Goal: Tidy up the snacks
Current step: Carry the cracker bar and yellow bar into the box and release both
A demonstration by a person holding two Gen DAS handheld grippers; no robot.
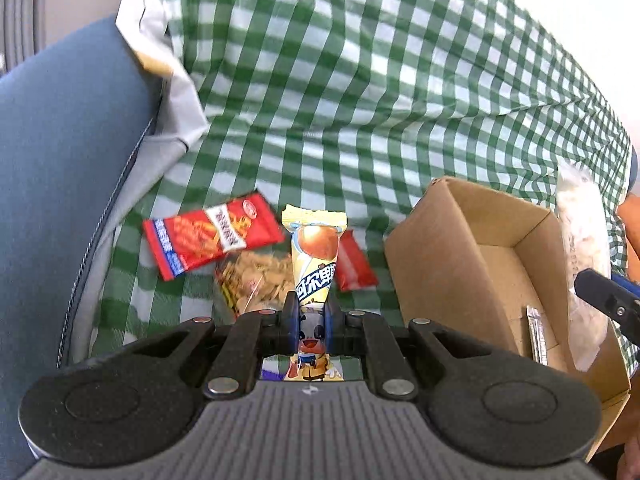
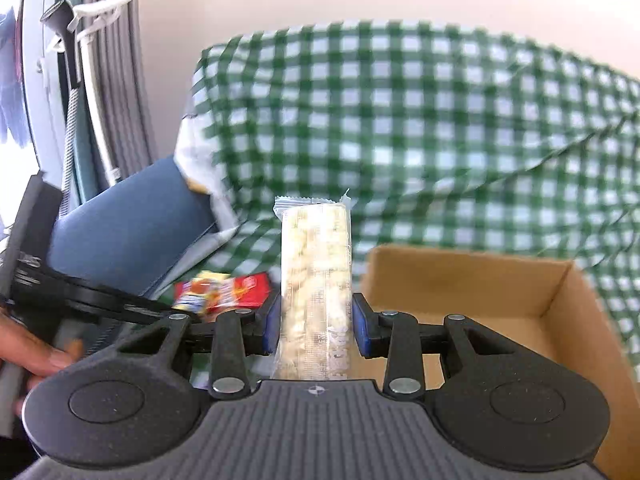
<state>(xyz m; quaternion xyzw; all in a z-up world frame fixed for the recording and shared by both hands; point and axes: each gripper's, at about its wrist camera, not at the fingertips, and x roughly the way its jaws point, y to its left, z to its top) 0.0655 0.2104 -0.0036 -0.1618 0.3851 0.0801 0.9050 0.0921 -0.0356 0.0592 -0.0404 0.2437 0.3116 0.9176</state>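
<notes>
Left gripper (image 1: 311, 326): black two-finger tool, closed narrowly on a yellow cone-shaped candy wrapper (image 1: 314, 256) with a cartoon figure.
Yellow wrapper axis: the long axis is run straight away from the tool, crimped wide end farthest, above the cloth.
Right gripper (image 2: 315, 330): clamped at medium width on a clear rectangular packet of pale puffed snack (image 2: 315, 276).
Clear packet axis: the length is pointed forward along the fingers, sealed end far, beside the box's left wall.
Snacks on cloth: a red flat packet (image 1: 212, 236) and a see-through bag of tan pieces (image 1: 258, 276) are lain beyond the left gripper.
Brown cardboard box (image 1: 432, 256): open-topped, set right of those snacks.
Green-and-white checked cloth (image 1: 360, 100): spread beneath and behind everything.
</notes>
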